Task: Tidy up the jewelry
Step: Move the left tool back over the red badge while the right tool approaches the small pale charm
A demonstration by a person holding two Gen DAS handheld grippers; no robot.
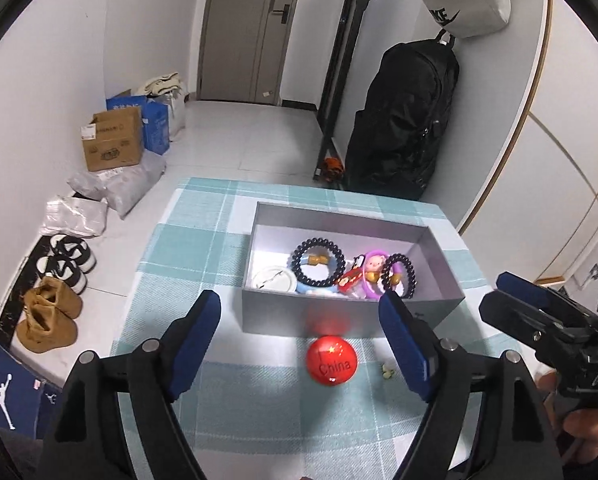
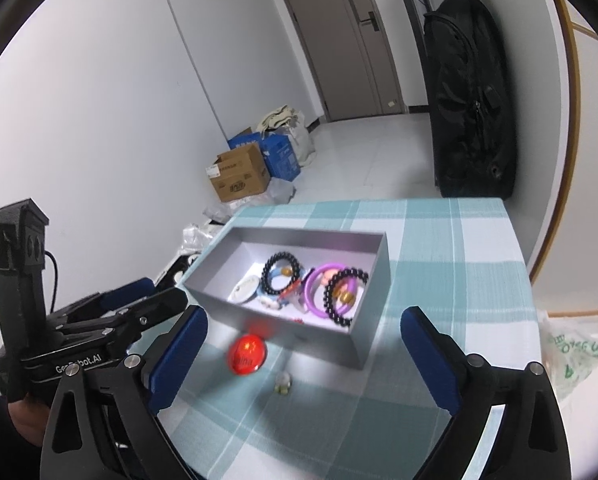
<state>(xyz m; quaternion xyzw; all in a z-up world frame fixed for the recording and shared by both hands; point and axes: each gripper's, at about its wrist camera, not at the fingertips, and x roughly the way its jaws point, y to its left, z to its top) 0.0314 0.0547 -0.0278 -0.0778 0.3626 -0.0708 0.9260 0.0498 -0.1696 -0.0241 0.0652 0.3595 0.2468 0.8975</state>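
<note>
Grey box (image 1: 351, 314) lies lengthwise across the table (image 1: 203, 248)

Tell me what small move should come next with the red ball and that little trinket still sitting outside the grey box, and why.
Probably ease the left hand-held gripper down around the red ball. Its jaws stand open, nothing between them, and the ball lies on the checked cloth right ahead of them, just outside the grey box that holds the bracelets. The small trinket can follow.
</note>
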